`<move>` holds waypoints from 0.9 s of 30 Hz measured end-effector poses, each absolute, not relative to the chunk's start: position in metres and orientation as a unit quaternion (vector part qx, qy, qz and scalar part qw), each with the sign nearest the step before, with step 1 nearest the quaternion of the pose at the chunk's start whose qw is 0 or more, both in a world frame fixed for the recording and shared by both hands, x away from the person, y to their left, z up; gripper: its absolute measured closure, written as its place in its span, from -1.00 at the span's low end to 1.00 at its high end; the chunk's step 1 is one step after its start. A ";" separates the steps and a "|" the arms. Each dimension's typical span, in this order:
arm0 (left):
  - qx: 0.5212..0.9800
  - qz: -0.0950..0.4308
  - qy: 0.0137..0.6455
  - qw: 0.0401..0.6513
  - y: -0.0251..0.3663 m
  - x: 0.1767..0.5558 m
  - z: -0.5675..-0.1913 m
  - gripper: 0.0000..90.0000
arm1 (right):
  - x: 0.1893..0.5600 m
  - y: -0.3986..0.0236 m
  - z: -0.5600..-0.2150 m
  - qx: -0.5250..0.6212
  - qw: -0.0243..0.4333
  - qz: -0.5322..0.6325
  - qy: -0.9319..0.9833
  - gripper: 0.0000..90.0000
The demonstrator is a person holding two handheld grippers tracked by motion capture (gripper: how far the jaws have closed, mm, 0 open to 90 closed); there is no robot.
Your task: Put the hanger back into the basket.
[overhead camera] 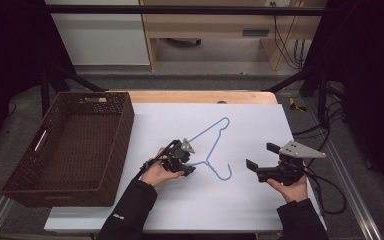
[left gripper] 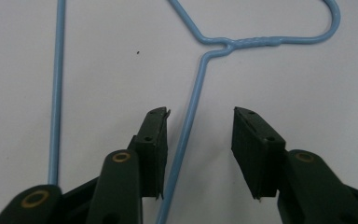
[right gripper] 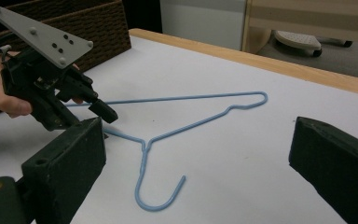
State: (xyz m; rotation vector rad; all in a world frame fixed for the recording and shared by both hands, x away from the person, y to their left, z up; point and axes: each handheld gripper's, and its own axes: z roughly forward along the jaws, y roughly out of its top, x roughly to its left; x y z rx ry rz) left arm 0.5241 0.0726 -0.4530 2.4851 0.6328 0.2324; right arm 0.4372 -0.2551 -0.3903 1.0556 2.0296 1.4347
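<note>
My left gripper is down on the hanger and I've got one of its sloping wires running up between the jaws. In the left gripper view that wire lies against the inner face of the left pad, while the right pad stands clear of it, so nothing is clamped: the jaws are apart around the wire, not grasping it. That same view gives me the twisted neck of the hanger just ahead of the jaws and the hook curling off to the upper right, plus the straight bar off to the left.

From the high view I see the left gripper at the near-left shoulder of the hanger, my hand behind it. The hanger lies flat on the white sheet, hook pointing toward me, bar end toward the far side. The pads and the wire are too small there to judge contact.

The right gripper sits well right of the hanger's hook, jaws wide and nothing in them. Its own view confirms that: two black jaws spread to either side with bare sheet between, hanger lying beyond them. That view also gives me a side look at the left gripper, with its grey plate, nose tipped down onto the wire left of the neck.

The basket stands left of the hanger, at the sheet's edge.
</note>
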 end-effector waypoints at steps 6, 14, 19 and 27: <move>0.928 0.085 0.241 0.271 0.074 0.529 -0.458 0.51 | 0.438 -0.255 -0.391 0.383 0.218 0.517 0.733 -0.91; 0.930 0.088 0.239 0.267 0.073 0.529 -0.459 0.61 | 0.438 -0.254 -0.392 0.382 0.217 0.517 0.734 -0.90; 0.932 0.087 0.239 0.257 0.071 0.530 -0.458 0.66 | 0.438 -0.254 -0.392 0.383 0.217 0.517 0.734 -0.90; 0.936 0.086 0.233 0.249 0.070 0.531 -0.457 0.87 | 0.438 -0.254 -0.392 0.382 0.216 0.516 0.736 -0.90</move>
